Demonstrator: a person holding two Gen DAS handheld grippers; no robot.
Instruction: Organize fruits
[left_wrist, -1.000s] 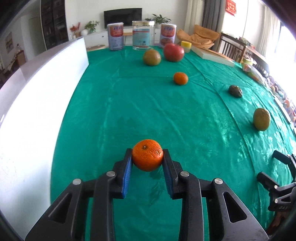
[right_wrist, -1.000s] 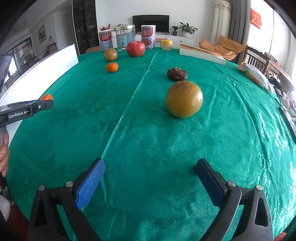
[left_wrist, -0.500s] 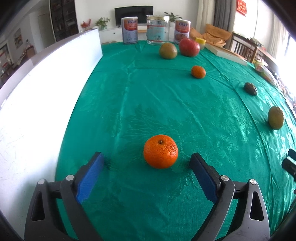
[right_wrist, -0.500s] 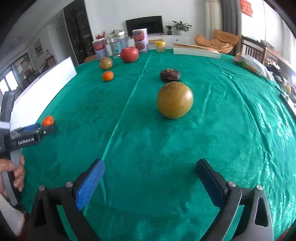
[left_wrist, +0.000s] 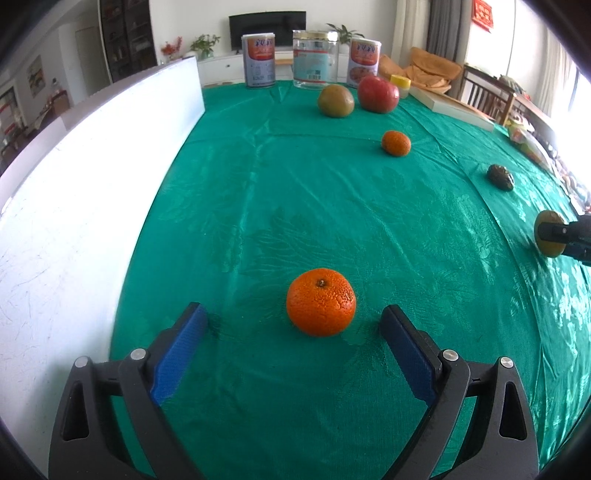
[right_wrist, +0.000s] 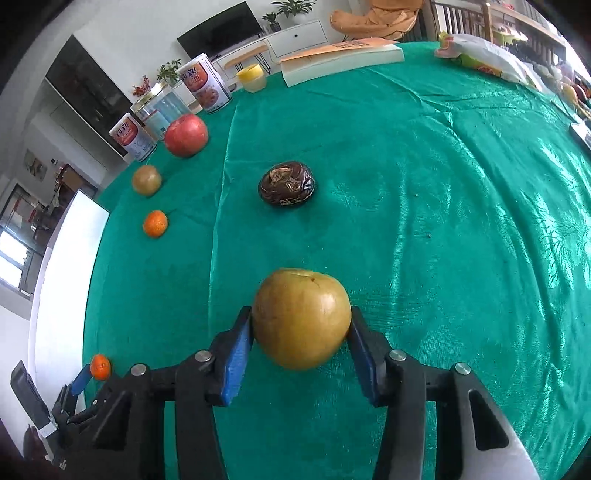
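Green cloth (left_wrist: 295, 206) carries the fruit. Left gripper (left_wrist: 293, 325) stands wide around 1 orange (left_wrist: 320, 302), not touching. Right gripper (right_wrist: 301, 332) is closing, pads (right_wrist: 236, 350) pressing a pear (right_wrist: 301, 317).

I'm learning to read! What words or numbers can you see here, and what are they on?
Nothing reads clearly.
Left tin: label characters, too blurred.
Right tin: label characters, too blurred.
Glass jar: label and barcode, too small.
Red wall sign: too blurred.
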